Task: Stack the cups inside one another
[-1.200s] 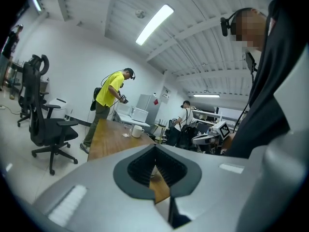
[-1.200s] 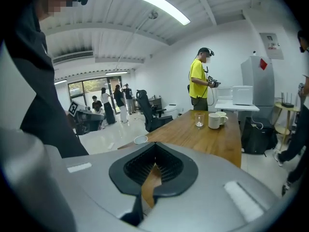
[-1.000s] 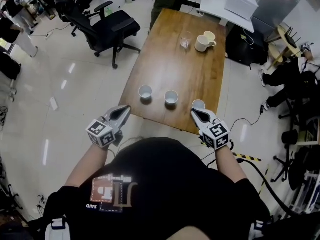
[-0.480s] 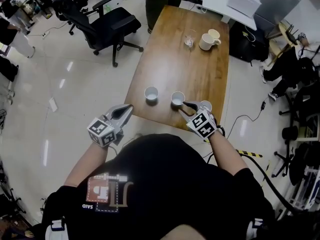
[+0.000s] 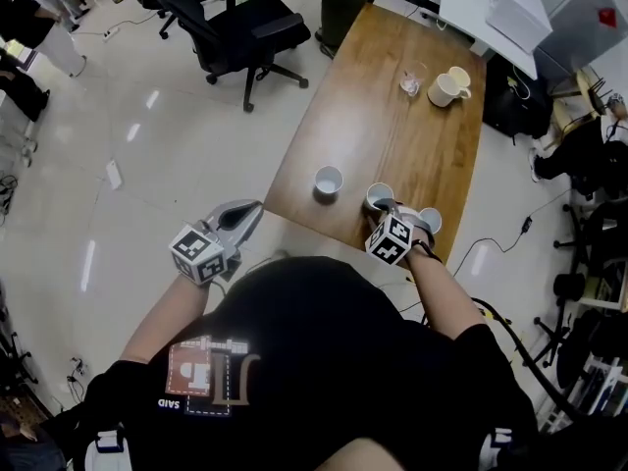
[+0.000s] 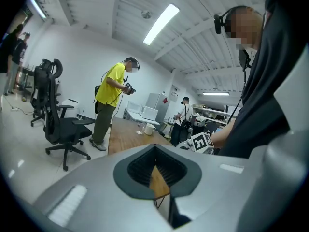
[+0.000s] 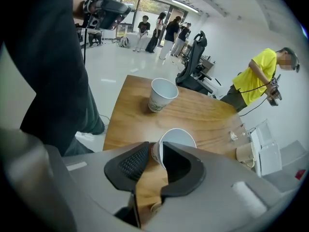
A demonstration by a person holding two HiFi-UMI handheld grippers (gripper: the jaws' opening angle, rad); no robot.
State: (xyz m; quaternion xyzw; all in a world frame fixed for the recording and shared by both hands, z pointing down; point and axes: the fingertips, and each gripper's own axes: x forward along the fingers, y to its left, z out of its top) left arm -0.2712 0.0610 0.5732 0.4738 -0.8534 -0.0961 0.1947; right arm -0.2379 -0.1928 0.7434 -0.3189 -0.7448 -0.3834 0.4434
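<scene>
Three white paper cups stand in a row along the near edge of the wooden table [image 5: 392, 135]: left cup [image 5: 328, 180], middle cup [image 5: 377, 195], right cup [image 5: 431, 221]. My right gripper [image 5: 383, 209] points steeply down over the middle cup [image 7: 179, 138]. Its jaws are closing with the cup's near wall between them, one jaw inside the cup and one outside, a gap still showing at the outer pad. The left cup [image 7: 161, 94] stands apart beyond it. My left gripper [image 5: 255, 209] hangs off the table's near left corner, shut and empty, its tips [image 6: 155, 149] meeting.
A white mug [image 5: 448, 86] and a small glass [image 5: 412, 79] stand at the table's far end. A person in a yellow top [image 6: 113, 98] stands beyond that end. A black office chair [image 5: 245, 27] is on the floor to the left; desks and cables crowd the right.
My right gripper has dropped from beside the right cup, rolled and opened, and now straddles the middle cup's rim. The left gripper has shifted slightly and stays shut.
</scene>
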